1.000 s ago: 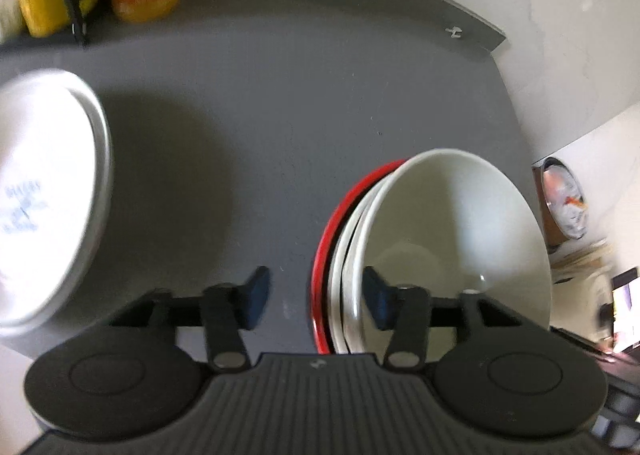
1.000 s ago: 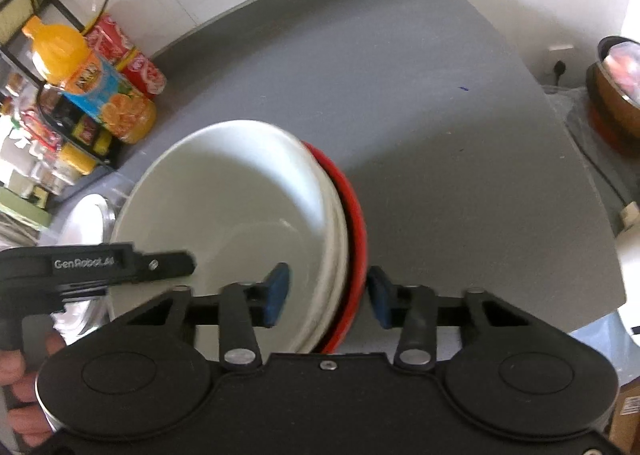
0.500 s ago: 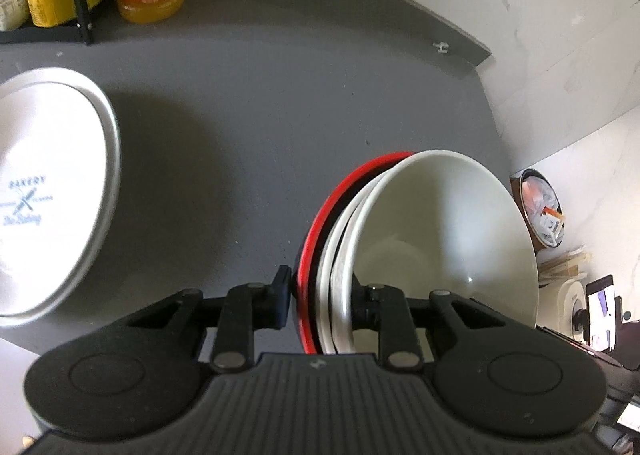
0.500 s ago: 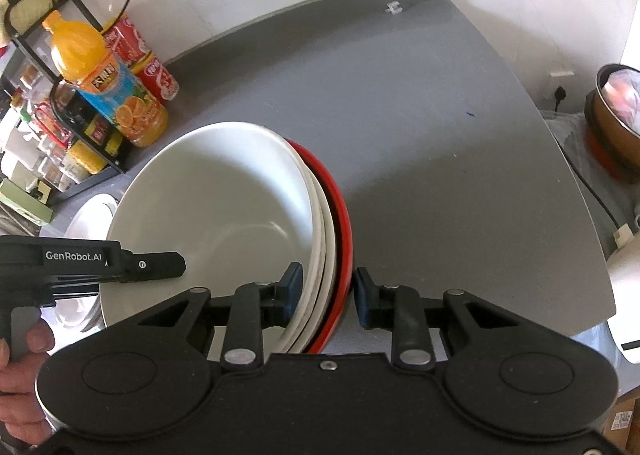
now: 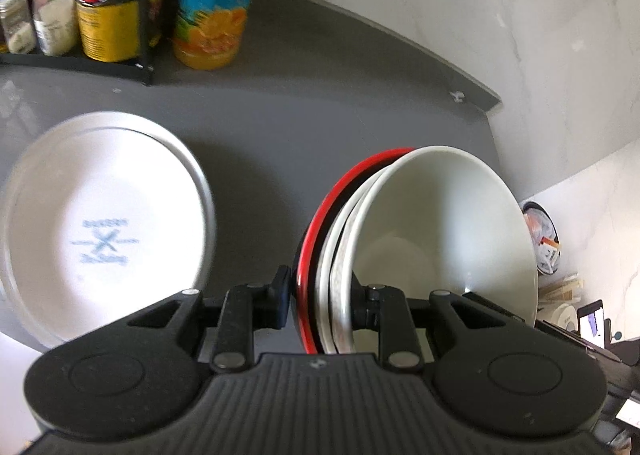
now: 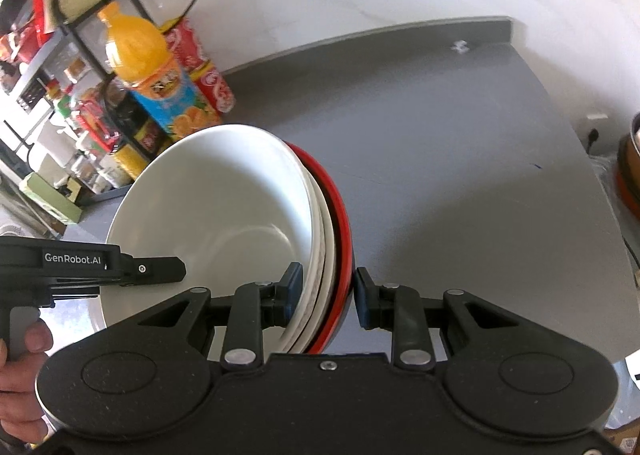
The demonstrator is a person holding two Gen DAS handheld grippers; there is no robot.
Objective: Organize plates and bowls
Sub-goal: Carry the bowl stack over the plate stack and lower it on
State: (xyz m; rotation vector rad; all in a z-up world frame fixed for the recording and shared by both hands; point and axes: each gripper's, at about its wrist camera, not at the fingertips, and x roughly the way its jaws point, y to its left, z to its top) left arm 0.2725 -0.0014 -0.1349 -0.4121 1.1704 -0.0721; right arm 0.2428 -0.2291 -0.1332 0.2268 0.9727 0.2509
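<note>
Grey countertop (image 6: 460,159) against a white marble wall; both cameras look down at it from above. Nested stack of bowls (image 5: 436,223) sits centre-right in the left wrist view, centre-left in the right wrist view: white bowl on the inside, at least one more white rim, then a red rim outermost. Left gripper (image 5: 318,293) is clamped across the stack's rim, one finger outside the red edge, the other inside the white bowl. Right gripper (image 6: 326,295) brackets the opposite side of the rim; a sliver of gap shows at its outer pad, so contact there is hard to confirm, though it looks pinched. Lower part of the stack is hidden behind both gripper bodies, so whether it touches the counter is unclear. White plate (image 5: 104,227) at the left of the left wrist view is blurred, its blue logo unreadable, its lower edge cut off by the gripper. Orange juice bottle (image 6: 154,75) and a rack of jars (image 5: 68,15) sit upper left. Hand (image 6: 20,383) is cropped at the lower left. Versus 1 s ago: both sets of jaws were wide apart around the rim and are now closed in; the background has shifted, bottle and plate larger in frame.
</note>
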